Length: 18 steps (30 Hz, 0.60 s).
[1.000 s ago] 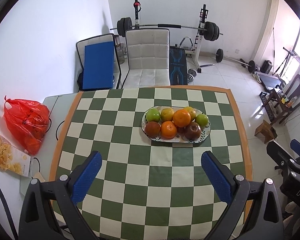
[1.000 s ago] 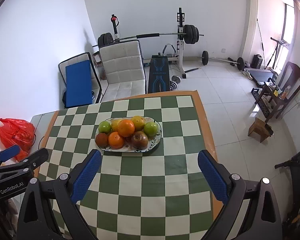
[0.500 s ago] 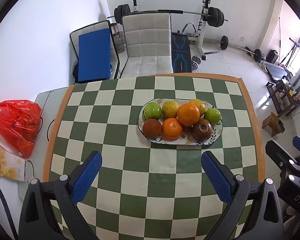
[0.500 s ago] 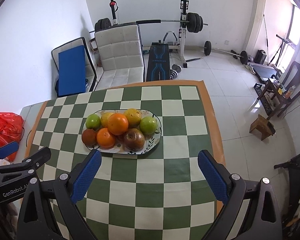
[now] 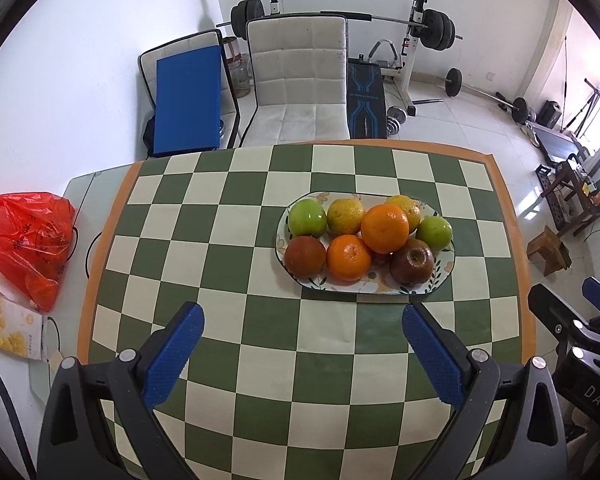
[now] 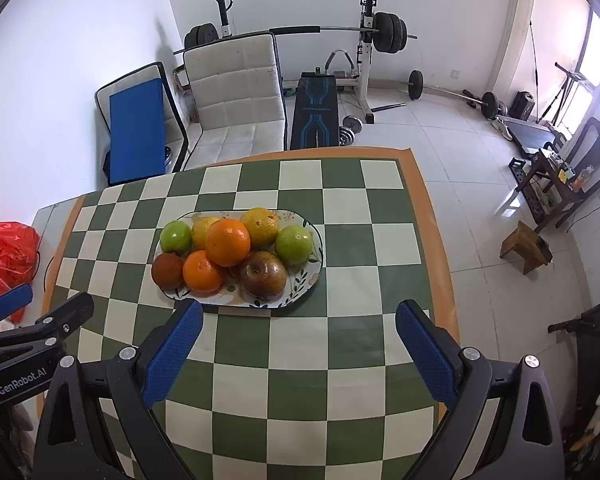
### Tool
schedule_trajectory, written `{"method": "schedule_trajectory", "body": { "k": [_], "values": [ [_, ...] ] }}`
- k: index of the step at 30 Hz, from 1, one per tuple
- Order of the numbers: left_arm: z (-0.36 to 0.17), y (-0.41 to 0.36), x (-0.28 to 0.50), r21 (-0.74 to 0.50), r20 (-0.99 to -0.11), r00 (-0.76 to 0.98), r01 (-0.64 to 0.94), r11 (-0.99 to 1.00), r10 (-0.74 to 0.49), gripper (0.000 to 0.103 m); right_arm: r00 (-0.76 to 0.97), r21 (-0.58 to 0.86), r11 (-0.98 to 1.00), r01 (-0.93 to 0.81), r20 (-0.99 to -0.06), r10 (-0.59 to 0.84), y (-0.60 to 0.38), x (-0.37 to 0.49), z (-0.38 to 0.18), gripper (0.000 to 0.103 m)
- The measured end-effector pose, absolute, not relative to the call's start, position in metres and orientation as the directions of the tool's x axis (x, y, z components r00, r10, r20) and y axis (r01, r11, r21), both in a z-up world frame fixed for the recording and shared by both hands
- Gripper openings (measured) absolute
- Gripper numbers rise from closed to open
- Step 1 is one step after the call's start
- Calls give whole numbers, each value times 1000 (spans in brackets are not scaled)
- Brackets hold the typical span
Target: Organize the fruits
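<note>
Left gripper (image 5: 302, 330) spread wide, gripping nothing, held above the checked cloth (image 5: 228, 264). Right gripper (image 6: 299, 326) equally wide, empty, its left finger (image 6: 172, 350) just short of the plate (image 6: 314, 272). Fruit (image 6: 228, 242) heaped on that plate at mid-table: oranges, green apples, dark red apples. Red bag (image 5: 28, 240) off the cloth's left.

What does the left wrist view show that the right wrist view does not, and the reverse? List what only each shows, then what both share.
Only the left wrist view shows the printed snack packet lying at the table's left edge, below the red bag.

Only the right wrist view shows the left gripper's "GenRobot.AI" label.

Both show the plate of fruit: two oranges, two green apples, two dark apples and two yellowish fruits, on the checked tablecloth, with the white chair and weight bench behind. Each gripper's fingers stand open, holding nothing.
</note>
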<state>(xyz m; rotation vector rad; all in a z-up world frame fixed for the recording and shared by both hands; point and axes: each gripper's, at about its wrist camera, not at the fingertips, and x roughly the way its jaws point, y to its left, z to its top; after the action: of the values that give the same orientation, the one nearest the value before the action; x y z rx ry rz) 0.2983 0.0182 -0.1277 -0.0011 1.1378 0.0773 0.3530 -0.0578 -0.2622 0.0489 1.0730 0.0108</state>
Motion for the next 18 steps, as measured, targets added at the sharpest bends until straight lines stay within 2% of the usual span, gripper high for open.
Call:
{"method": "schedule_trajectory", "body": {
  "k": [18],
  "values": [
    [-128, 26, 295, 38, -903, 424, -74, 997, 66, 102, 488, 27, 1000, 9, -873, 19, -53, 349, -252, 100]
  ]
}}
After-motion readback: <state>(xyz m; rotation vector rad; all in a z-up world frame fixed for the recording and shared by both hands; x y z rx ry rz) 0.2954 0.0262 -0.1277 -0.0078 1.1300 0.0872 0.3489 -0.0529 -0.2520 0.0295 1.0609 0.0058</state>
